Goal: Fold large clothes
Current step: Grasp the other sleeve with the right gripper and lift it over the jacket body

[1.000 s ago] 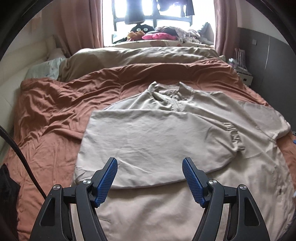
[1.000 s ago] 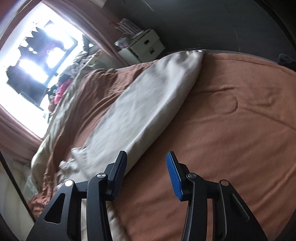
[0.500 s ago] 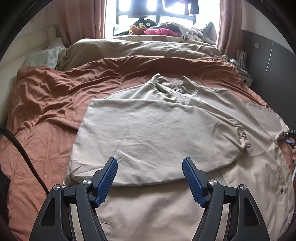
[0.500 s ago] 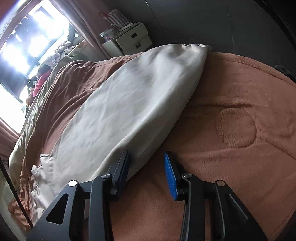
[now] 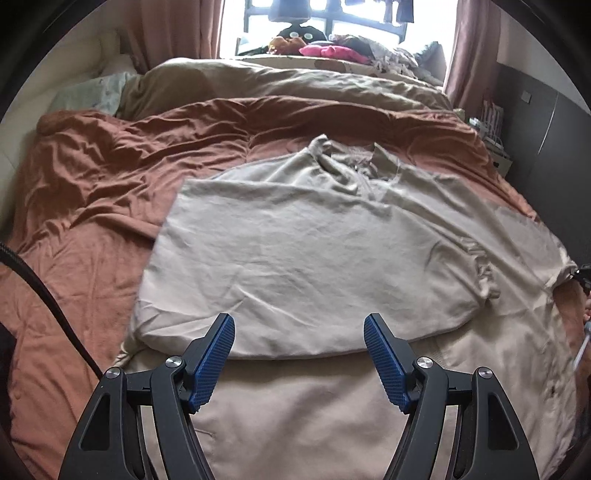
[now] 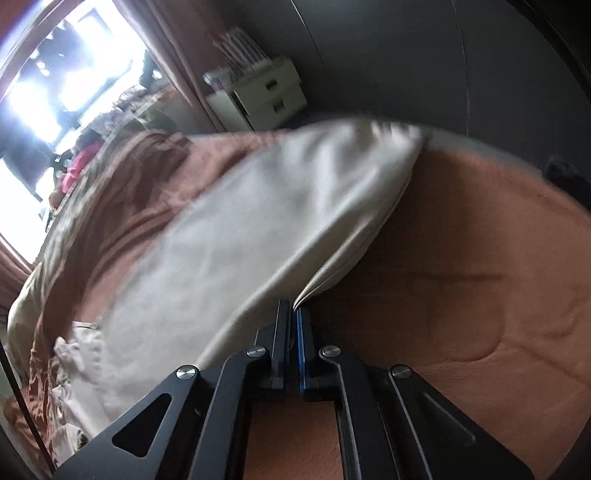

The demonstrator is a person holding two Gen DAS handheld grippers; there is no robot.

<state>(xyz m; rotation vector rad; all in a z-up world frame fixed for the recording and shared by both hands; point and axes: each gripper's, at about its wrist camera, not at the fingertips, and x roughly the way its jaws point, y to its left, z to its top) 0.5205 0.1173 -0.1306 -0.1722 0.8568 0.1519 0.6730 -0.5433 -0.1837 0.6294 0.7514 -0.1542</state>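
Bedroom; rumpled bed [image 5: 92,206], curtains [image 5: 177,33]

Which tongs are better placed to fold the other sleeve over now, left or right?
Right. The right tongs are shut on the beige shirt at its sleeve edge; the left tongs hang open above it, holding nothing.

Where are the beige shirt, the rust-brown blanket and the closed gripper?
beige shirt [image 5: 295,258]: left wrist view, folded-over panel.
rust-brown blanket [image 5: 92,192]: left wrist view, wrinkled bare part.
right gripper [image 6: 293,314]: right wrist view, fingertips pinching shirt edge.

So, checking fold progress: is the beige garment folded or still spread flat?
Partly folded: the beige garment has one side laid across its body; its other sleeve lies spread.
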